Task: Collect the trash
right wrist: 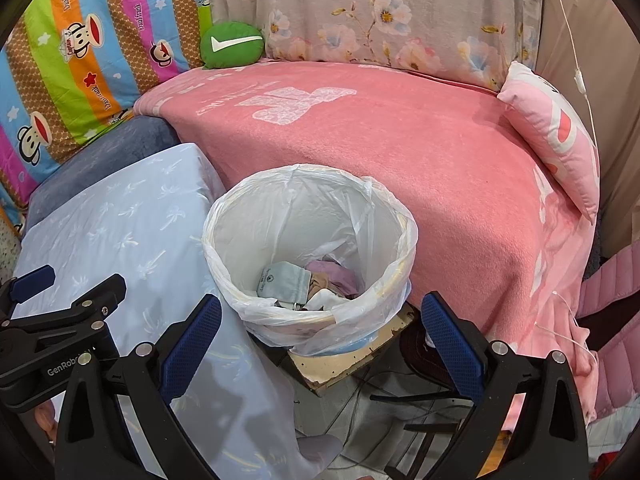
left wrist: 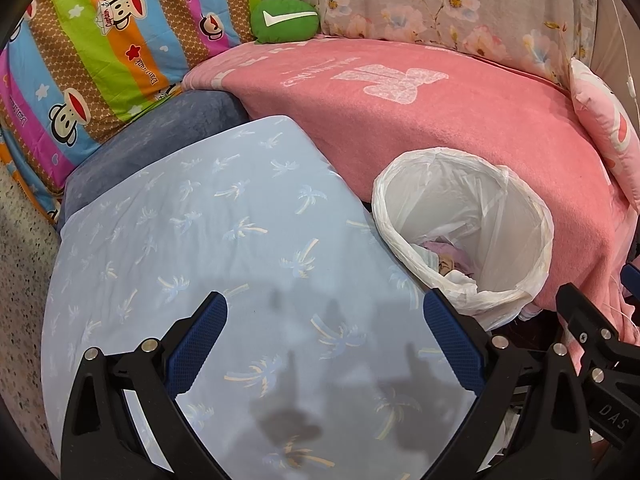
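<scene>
Both grippers, left gripper (left wrist: 324,344) and right gripper (right wrist: 320,336), spread wide and empty, with crumpled trash (right wrist: 308,284) already down in the lined bin (right wrist: 248,216) at twelve o'clock; no loose litter visible, so seemingly near done.

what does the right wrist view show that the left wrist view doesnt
Only the right wrist view: the worn board under the bin, floor cables, and a grey-blue packet in the trash. Only the left wrist view: the speckled floor at the left edge. Both: the lined trash bin, pink blanket, pale blue palm-print cover, green cushion, and both open, empty grippers, left and right.
</scene>
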`<state>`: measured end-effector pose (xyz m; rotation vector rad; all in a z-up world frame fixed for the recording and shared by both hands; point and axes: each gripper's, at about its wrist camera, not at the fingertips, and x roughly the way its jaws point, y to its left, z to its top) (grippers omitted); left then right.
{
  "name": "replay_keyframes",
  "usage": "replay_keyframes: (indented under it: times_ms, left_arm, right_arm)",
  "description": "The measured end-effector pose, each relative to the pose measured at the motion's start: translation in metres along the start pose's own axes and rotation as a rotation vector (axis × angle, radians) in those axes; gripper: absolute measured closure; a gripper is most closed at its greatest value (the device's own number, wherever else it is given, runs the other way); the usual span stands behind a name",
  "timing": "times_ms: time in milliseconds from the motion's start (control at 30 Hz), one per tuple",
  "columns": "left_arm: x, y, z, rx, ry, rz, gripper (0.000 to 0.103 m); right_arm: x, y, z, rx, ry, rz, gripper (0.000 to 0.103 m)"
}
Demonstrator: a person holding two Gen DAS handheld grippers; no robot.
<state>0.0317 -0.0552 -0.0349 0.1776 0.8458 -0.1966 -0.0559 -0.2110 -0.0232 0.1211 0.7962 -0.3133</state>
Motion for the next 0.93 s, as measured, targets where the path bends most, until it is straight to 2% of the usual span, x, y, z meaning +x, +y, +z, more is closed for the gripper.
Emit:
replay_keyframes:
  times_ms: [933]
  left_arm:
    - [0.0031,0.0047,-0.0056,0.013,0.011,0.001,0.009]
  right_arm:
    - [0.0026,0.0013,-0.0045,0.004,0.007,0.000,0.006]
